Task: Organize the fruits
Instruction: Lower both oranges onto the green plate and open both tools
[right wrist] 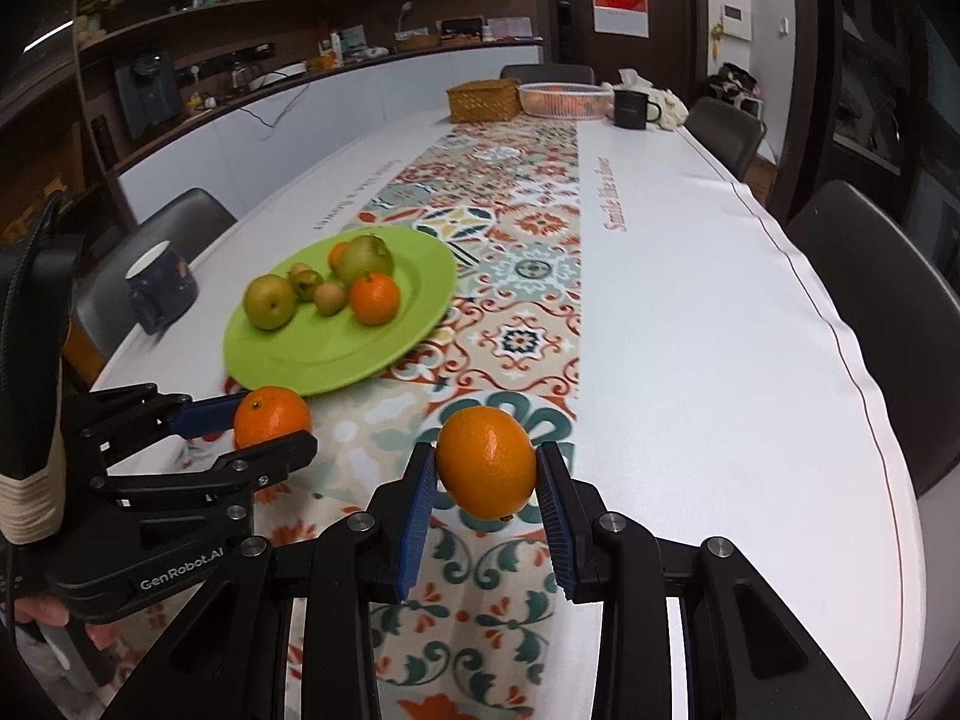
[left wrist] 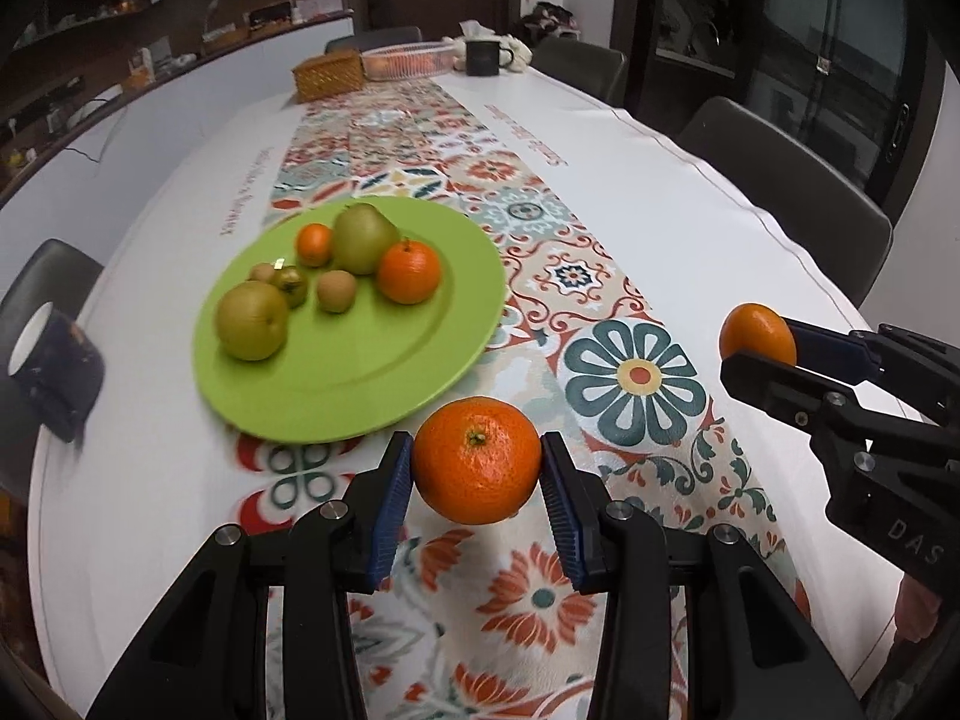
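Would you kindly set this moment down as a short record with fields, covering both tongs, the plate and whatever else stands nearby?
left tongs: shut on an orange, held near the plate's front rim
right tongs: shut on a second orange, held above the patterned runner
green plate: two pears, two oranges, three small brownish fruits
mug: left of plate
far end of table: woven basket, black mug
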A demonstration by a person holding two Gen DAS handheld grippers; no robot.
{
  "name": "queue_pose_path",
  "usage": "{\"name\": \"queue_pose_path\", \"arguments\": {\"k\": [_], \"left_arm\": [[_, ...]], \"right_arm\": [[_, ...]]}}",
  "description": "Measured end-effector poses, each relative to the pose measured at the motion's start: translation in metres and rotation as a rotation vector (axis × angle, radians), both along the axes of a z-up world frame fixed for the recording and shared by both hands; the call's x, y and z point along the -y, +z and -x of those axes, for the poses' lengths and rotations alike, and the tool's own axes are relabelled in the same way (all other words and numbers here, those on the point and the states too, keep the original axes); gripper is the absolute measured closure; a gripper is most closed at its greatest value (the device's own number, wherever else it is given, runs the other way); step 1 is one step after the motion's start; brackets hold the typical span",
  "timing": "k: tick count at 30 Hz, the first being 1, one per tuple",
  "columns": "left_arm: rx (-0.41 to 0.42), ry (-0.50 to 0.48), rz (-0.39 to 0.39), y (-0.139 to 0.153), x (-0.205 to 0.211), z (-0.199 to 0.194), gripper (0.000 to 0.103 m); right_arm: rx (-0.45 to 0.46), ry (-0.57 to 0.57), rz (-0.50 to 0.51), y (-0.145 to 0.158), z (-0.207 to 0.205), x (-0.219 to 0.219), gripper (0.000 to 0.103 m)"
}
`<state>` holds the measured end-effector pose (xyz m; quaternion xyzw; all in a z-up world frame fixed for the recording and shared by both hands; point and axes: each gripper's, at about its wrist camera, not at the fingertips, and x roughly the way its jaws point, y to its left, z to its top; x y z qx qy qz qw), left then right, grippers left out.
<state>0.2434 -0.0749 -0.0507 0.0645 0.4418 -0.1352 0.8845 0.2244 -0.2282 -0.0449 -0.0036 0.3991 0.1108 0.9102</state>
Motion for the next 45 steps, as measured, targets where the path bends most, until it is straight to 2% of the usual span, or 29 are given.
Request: {"name": "queue_pose_path", "arguments": {"k": [21, 35, 45], "left_arm": [[0.124, 0.101, 0.013, 0.039, -0.056, 0.031, 0.061], [0.155, 0.111, -0.003, 0.046, -0.068, 0.013, 0.061], [0.149, 0.097, -0.012, 0.038, -0.072, -0.015, 0.061]], "right_arm": [[0.077, 0.099, 0.009, 0.031, 0.014, -0.049, 0.068], [0.088, 0.141, 0.011, 0.035, -0.006, -0.065, 0.068], [0.047, 0.178, 0.006, 0.022, -0.036, -0.077, 0.068]]}}
